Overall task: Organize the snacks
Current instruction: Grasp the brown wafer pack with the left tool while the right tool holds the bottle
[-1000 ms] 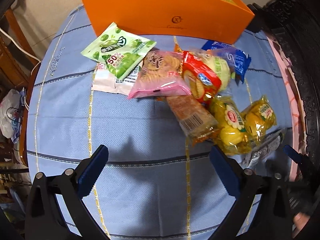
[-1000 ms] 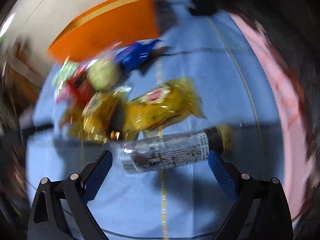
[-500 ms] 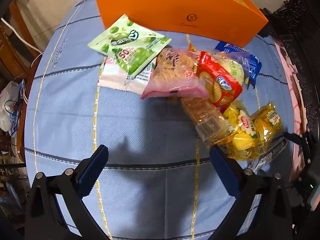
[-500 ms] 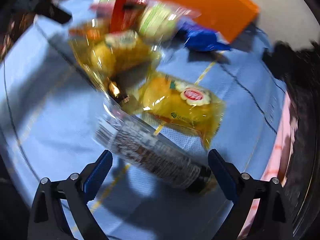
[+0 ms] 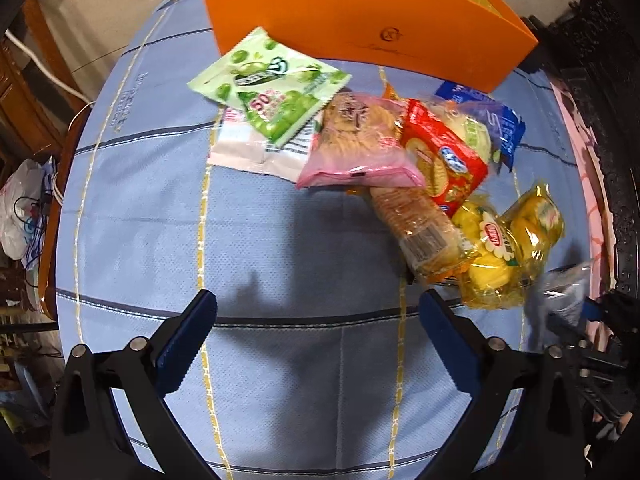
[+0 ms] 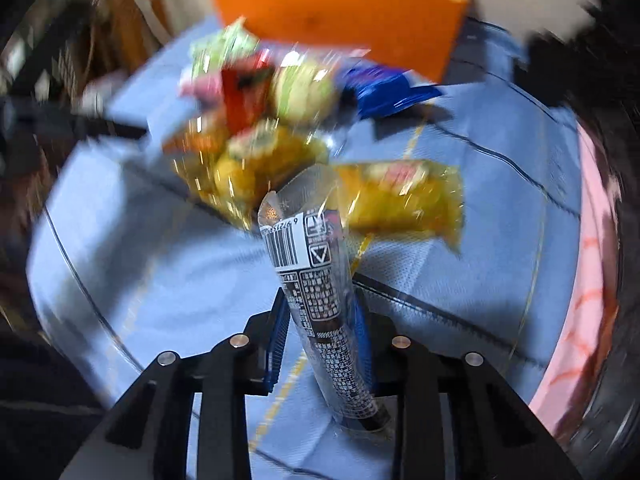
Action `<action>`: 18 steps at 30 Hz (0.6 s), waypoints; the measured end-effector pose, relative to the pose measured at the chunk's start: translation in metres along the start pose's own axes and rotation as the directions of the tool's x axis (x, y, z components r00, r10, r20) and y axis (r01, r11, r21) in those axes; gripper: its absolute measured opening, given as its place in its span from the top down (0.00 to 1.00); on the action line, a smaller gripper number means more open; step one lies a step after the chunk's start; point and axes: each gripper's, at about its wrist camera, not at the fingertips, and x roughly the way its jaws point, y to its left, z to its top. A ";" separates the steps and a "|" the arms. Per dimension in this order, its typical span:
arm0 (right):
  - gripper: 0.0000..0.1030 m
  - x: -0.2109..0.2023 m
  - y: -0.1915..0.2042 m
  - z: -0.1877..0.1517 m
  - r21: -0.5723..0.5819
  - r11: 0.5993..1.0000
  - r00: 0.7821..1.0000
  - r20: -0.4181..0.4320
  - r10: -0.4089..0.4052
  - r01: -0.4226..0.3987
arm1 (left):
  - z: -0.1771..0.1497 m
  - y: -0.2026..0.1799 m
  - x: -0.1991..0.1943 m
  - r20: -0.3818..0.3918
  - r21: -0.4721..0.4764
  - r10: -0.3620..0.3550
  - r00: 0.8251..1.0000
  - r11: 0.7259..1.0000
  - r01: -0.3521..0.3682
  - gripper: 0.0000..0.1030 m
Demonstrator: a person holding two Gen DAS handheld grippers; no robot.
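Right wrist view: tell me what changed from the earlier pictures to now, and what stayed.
The right gripper, wide open a second ago over the long dark snack stick lying on the tablecloth, is closing its jaws on it, and the stick now stands up between the pads. The left gripper stays open and empty; the snack pile and orange box are unchanged.

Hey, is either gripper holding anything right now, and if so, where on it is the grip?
The right gripper is closing on the clear barcode-printed snack packet, pads on its lower middle, barcode end sticking forward. The left gripper is open and empty.
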 end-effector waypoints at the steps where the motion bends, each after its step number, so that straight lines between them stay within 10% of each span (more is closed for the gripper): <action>1: 0.70 -0.005 -0.004 -0.003 0.043 0.999 1.000 0.018 0.022 -0.022 | 0.002 -0.002 0.001 -0.002 -0.001 -0.009 1.000 1.000 0.009 0.04; 18: 0.69 -0.022 -0.025 -0.016 0.245 0.956 0.982 0.139 0.129 -0.160 | 0.043 -0.047 0.045 -0.142 -0.057 -0.001 0.990 0.998 -0.007 0.04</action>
